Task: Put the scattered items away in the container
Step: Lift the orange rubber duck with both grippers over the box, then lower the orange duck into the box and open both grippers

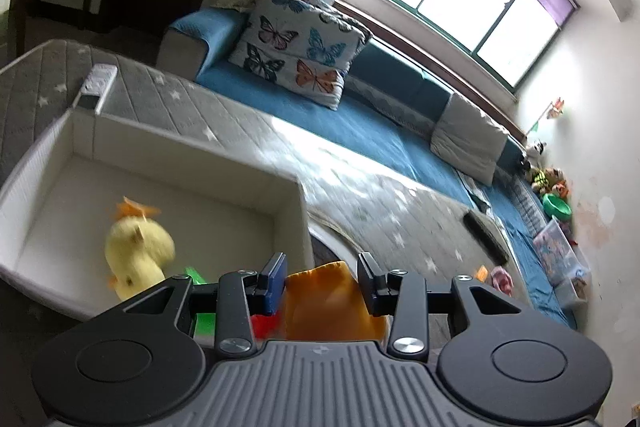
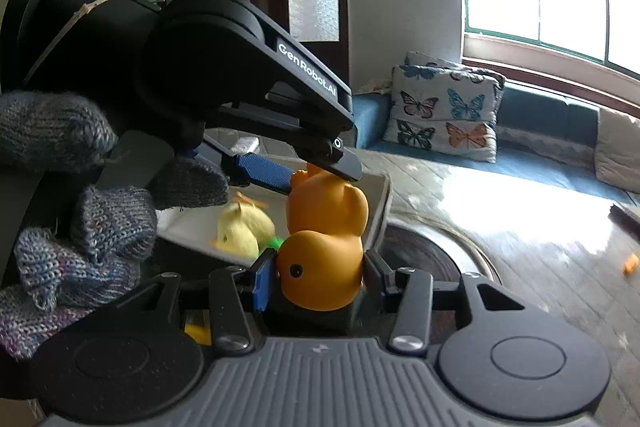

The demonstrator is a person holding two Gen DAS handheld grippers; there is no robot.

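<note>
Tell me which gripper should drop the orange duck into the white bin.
Left, probably. Both clamp the orange duck, but the left gripper holds it right at the white bin, whose open inside lies just ahead in its view. The right gripper grips the head from outside the rim.

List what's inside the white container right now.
White container holds a yellow plush duck and something green, mostly covered by the left gripper. The near corner is hidden.
</note>
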